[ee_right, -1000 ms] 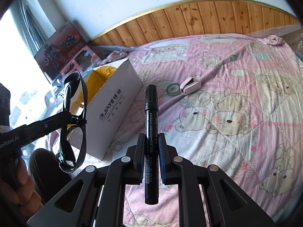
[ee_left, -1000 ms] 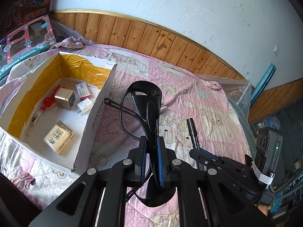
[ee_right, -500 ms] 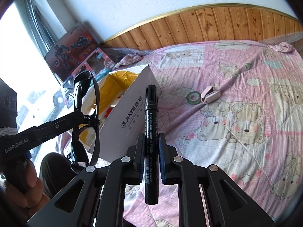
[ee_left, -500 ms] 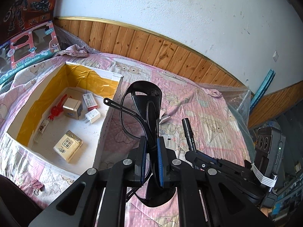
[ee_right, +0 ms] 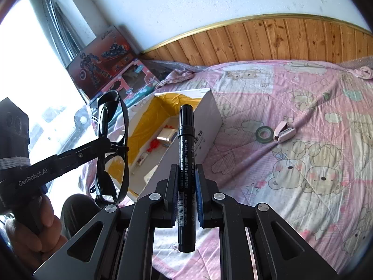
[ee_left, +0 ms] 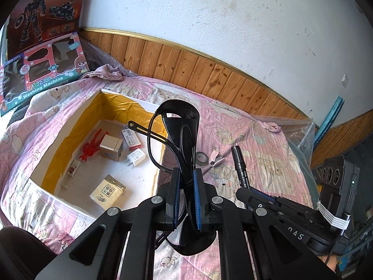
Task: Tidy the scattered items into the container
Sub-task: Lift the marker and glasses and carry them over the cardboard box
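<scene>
My left gripper (ee_left: 185,182) is shut on black sunglasses (ee_left: 179,128), held above the right wall of an open white box (ee_left: 70,126) with yellow-taped inner walls. Inside the box lie several small packets, a charger and a red toy. In the right wrist view my right gripper (ee_right: 186,175) is shut on a black marker (ee_right: 185,140) that points toward the box (ee_right: 207,116). The left gripper and sunglasses (ee_right: 112,140) hang to its left, held by a hand (ee_right: 30,224). A green tape roll (ee_right: 263,134) and a pink stapler (ee_right: 284,131) lie on the pink bedspread.
The bedspread (ee_right: 303,163) with bear prints covers the bed. Toy boxes (ee_left: 39,46) lean against the wall at the back left. Wood panelling (ee_left: 209,74) runs behind the bed. Bubble wrap (ee_left: 300,135) sits at the bed's far right edge.
Both grippers have moved left toward the box with their loads still held. The box now shows closer and more of its inside appears in both views.
</scene>
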A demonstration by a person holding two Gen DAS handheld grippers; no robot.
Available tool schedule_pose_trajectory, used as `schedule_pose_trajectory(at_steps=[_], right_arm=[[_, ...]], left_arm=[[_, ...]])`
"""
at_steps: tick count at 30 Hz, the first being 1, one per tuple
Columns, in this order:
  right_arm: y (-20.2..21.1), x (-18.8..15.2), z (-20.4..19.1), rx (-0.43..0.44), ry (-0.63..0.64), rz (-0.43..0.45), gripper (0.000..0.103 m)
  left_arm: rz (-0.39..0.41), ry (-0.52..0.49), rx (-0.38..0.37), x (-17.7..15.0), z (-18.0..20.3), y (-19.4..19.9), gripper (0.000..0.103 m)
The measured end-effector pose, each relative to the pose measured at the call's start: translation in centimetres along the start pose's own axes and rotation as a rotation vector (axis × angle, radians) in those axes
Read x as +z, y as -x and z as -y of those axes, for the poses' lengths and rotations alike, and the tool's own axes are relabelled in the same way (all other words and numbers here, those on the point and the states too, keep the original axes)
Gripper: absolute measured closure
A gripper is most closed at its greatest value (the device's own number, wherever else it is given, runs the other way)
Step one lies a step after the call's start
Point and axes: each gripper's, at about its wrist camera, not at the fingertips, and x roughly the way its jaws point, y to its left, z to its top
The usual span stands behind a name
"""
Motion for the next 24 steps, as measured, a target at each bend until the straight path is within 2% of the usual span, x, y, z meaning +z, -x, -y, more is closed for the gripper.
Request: schedule_pose_trajectory(at_steps=[13, 24], right_arm=[[-2.4, 2.7, -3.3, 0.03, 0.051, -0.009, 0.09], [-5.6, 5.2, -6.5, 0.082, 0.085, -0.042, 0.09]], left_arm=[[0.053, 0.045, 0.032, 3.2, -4.7, 1.4, 0.092], [0.065, 0.112, 0.053, 5.1, -8.9, 0.6, 0.092]])
